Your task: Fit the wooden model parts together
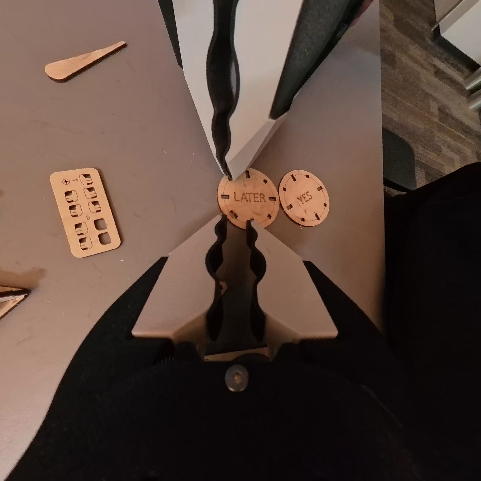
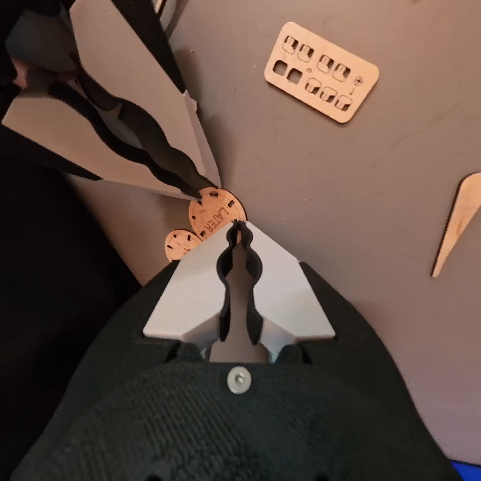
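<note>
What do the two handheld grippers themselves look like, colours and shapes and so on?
Both match. The left gripper and right gripper each have two pale grey wedge-shaped fingers tapering to a point, lined inside with wavy black rubber pads. Each sits on a black ribbed body with one silver hex screw in the middle. No cables show.

The right gripper [image 2: 239,221], jaws closed tip to tip, rests on the round engraved wooden disc [image 2: 212,216] on the grey table [image 2: 312,182]. The left gripper [image 2: 205,190] meets its far rim, apparently slightly parted. A second wooden disc [image 2: 178,244] lies just beside.
</note>
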`<state>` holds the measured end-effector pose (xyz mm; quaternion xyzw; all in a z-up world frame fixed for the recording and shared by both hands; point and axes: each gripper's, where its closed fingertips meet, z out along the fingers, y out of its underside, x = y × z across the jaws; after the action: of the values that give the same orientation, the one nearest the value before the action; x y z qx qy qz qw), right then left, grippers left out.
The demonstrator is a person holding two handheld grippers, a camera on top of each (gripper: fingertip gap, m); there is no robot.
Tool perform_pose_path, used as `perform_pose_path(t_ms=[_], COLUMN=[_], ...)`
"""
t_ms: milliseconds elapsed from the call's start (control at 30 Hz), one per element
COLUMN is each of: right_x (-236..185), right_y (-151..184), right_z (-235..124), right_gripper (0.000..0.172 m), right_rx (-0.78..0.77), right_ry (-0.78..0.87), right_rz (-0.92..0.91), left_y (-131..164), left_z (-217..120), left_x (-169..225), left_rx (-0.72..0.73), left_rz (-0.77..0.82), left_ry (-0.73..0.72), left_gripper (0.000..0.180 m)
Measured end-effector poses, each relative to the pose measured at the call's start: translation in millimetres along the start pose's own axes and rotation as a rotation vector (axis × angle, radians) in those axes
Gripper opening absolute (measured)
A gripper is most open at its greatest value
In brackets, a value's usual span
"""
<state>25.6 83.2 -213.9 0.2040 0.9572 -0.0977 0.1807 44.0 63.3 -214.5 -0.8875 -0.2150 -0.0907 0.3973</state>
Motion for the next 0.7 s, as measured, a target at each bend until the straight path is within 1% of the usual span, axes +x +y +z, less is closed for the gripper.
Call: perform_pose_path(t_ms=[233, 700], right_x=[0.1, 0.1], right_y=[-0.3, -0.2], right_z=[0.1, 1.5], right_gripper=[0.0, 0.0], right_rx=[-0.013, -0.05], right_ry=[-0.018, 0.05], right_rz=[0.056, 0.031], left_y=[0.1, 0.1], left_z=[-0.1, 0.0], left_x=[0.1, 0.3], left_rx=[0.0, -0.001], left_rz=[0.002, 0.003], left_ry=[-0.002, -0.002], left_gripper=[0.012, 0.012])
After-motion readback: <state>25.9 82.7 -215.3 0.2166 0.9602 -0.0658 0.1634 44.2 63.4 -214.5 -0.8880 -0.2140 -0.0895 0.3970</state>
